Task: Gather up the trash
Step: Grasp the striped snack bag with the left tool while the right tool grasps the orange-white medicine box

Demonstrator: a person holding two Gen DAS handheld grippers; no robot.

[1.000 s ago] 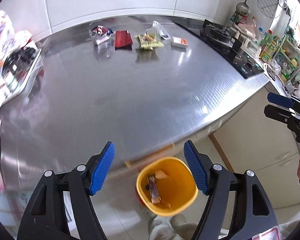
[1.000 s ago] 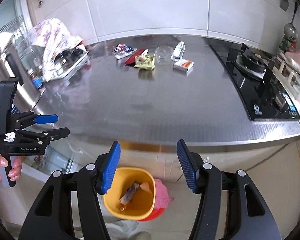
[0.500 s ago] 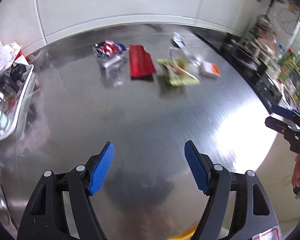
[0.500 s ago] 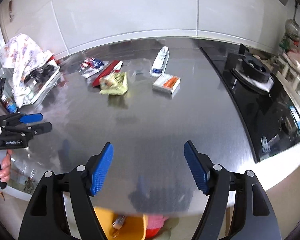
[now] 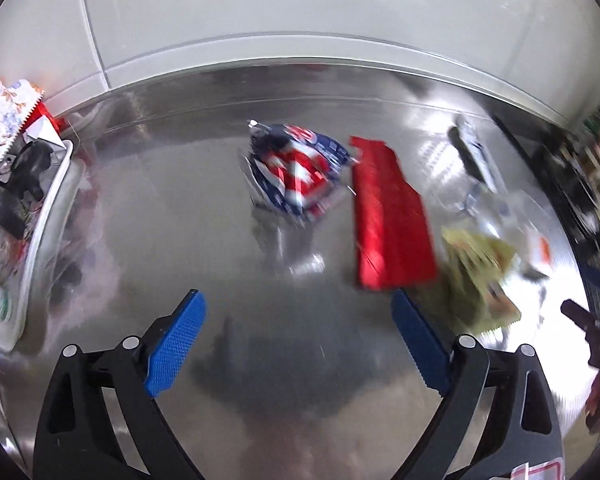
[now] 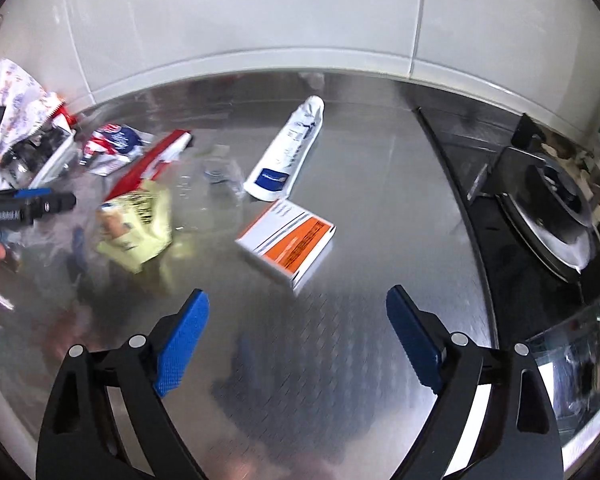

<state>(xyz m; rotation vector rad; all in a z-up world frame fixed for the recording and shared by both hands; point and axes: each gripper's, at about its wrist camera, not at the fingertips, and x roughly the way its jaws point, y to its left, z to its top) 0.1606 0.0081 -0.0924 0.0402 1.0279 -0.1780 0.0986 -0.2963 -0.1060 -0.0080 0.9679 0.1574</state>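
Both grippers tilt down over the steel counter (image 6: 340, 360) — left gripper (image 5: 296, 344) and right gripper (image 6: 298, 340) with jaws opening, nothing between them. Ahead lies the trash: three wrappers — striped (image 5: 296, 172), red (image 5: 388, 216), yellow (image 6: 140, 224) — one tube (image 6: 290, 156), one box (image 6: 288, 244).

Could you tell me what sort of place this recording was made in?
Most likely a home kitchen: a steel countertop runs along a white tiled wall, a black gas hob is set into it, and wrappers such as a red packet lie on it.
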